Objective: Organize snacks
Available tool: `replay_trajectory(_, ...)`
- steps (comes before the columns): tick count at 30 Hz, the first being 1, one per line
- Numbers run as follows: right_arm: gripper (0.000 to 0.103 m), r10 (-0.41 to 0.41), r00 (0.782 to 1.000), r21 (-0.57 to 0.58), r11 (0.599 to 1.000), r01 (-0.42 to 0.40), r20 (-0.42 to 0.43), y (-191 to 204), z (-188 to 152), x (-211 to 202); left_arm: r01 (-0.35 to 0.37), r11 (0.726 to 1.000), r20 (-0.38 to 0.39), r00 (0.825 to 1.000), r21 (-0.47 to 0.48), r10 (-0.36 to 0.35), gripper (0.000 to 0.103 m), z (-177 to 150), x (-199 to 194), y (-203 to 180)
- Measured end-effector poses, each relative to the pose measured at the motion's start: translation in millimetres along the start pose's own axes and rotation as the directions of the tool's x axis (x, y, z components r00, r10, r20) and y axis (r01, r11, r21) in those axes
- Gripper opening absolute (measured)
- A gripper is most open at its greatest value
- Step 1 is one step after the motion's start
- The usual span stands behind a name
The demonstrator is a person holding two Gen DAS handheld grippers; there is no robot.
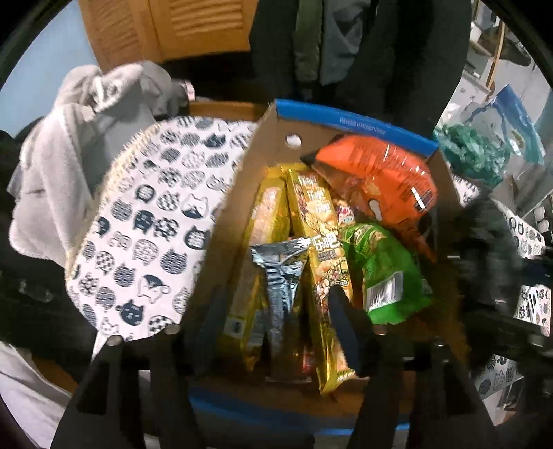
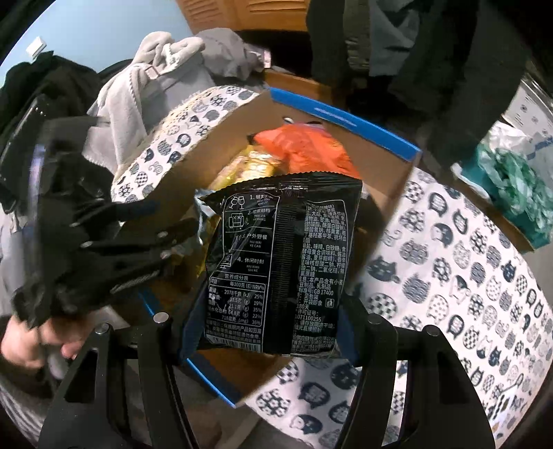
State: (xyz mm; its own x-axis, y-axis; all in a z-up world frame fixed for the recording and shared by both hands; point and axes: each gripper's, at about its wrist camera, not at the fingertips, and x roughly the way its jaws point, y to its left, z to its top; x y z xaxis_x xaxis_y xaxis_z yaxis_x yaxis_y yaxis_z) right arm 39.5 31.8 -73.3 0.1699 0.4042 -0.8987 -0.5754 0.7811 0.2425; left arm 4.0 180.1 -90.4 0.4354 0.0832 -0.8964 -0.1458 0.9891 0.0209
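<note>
Two grippers are in view over one cardboard box (image 1: 262,152) with blue-taped edges. The right gripper (image 2: 268,331) is clamped on a black snack bag (image 2: 276,262): its fingers press the lower left and lower right edges of the bag, which stands upright between them, back panel with white print facing the camera. The bag hangs above the open box, partly hiding its contents.

The left gripper (image 1: 273,328) is held over the near end of the box with its fingers spread and nothing caught between them. A silver-grey packet (image 1: 280,283) stands in the gap between the fingers, apart from both as far as can be seen. The right-hand fingertip (image 1: 340,311) overlaps a long gold packet (image 1: 321,276); contact cannot be confirmed. A second gold packet (image 1: 266,235) stands at the left of the box. A green bag (image 1: 383,273) lies to the right, and an orange bag (image 1: 376,176) leans against the far wall.

The box rests on a surface covered by a white cloth with a dark cat-face print (image 2: 466,276). A grey fleece garment (image 1: 65,152) is heaped at the far left. Dark coats (image 1: 345,45) hang behind the box, in front of a wooden louvred door (image 1: 166,31). A crumpled teal plastic bag (image 2: 515,193) lies at the far right.
</note>
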Motion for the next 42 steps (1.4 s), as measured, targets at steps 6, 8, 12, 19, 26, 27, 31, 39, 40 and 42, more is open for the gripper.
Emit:
replay_trajectory(6,0.064,-0.003,1.0,-0.019,1.0,0.003,-0.025,17.6,2.5,23.2,-0.005,0.998,0.04,0.999,-0.055,0.007,0.07,-7.0,-21.8,21.6)
replay_trajectory(8,0.064,-0.007,0.999,-0.019,1.0,0.007,-0.036,21.1,1.4,30.7,-0.01,0.998,0.043,0.999,-0.066,0.013,0.07,-8.8,-24.6,26.7)
replay_trajectory(12,0.065,-0.028,0.999,-0.03,0.999,0.026,-0.044,24.0,-2.6,39.0,-0.009,0.997,0.049,0.999,-0.081,0.013,0.07,-11.7,-29.7,31.7)
replay_trajectory(19,0.075,-0.022,1.0,-0.016,1.0,0.022,-0.001,19.5,-3.5,24.8,-0.014,0.997,0.075,0.997,-0.077,0.02,0.076,-13.7,-41.7,29.6)
replay_trajectory(26,0.075,-0.039,0.994,0.024,0.999,0.037,0.097,5.4,-6.6,-21.1,0.016,0.998,0.124,0.992,-0.062,-0.008,0.079,-13.5,-63.3,20.0)
replay_trajectory(27,0.075,-0.046,0.992,0.026,0.999,0.044,0.115,3.2,-7.8,-29.1,0.02,0.998,0.137,0.991,-0.059,-0.012,0.081,-13.2,-67.6,18.2)
replay_trajectory(31,0.075,-0.078,0.981,0.03,0.997,0.074,0.178,-2.6,-15.0,-55.9,0.031,0.998,0.173,0.985,-0.047,-0.023,0.082,-12.9,-80.9,9.8)
replay_trajectory(39,0.075,-0.153,0.946,0.043,0.988,0.147,0.284,-16.0,-35.3,-102.7,0.02,1.0,0.235,0.972,0.016,-0.023,0.088,-13.2,-104.2,-13.6)
replay_trajectory(40,0.075,-0.161,0.942,0.041,0.987,0.156,0.296,-16.7,-37.7,-107.1,0.021,0.999,0.243,0.97,0.024,-0.026,0.089,-13.4,-106.3,-15.9)
replay_trajectory(42,0.075,-0.171,0.934,0.035,0.985,0.169,0.314,-17.5,-42.1,-113.8,0.023,0.999,0.262,0.965,0.035,-0.032,0.093,-13.9,-110.4,-21.4)
